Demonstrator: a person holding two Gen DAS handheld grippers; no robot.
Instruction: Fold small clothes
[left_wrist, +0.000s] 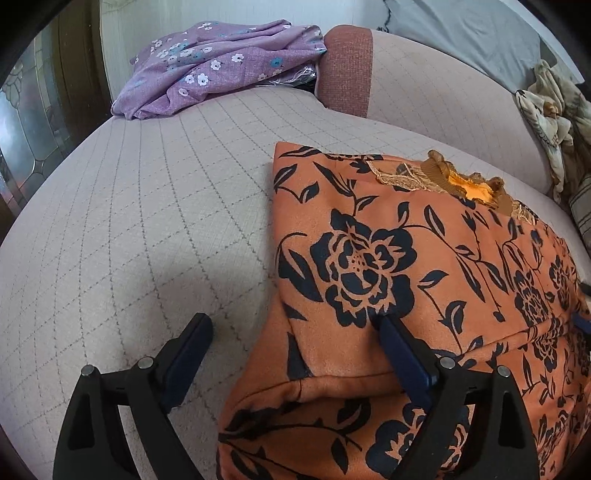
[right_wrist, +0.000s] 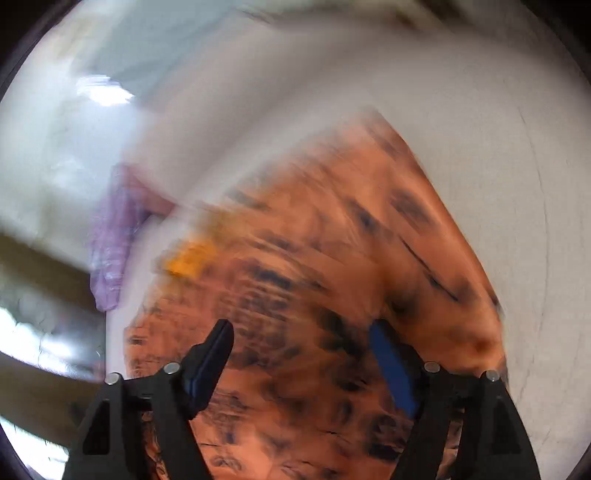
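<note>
The orange floral garment (left_wrist: 424, 266) lies folded at lower right on the quilted cushion (left_wrist: 147, 206). Left gripper (left_wrist: 291, 332) spread wide, straddling its near-left corner, probably for regrasping. Right gripper (right_wrist: 301, 332) likewise agape above it, holding nothing.

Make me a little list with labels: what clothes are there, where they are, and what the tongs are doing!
garment being folded: orange flowered top, lying on the couch seat
other clothes: purple flowered cloth, bunched at the far end of the seat
left tongs: open, over the top's near left edge
right tongs: open, above the top
right view: blurred
</note>
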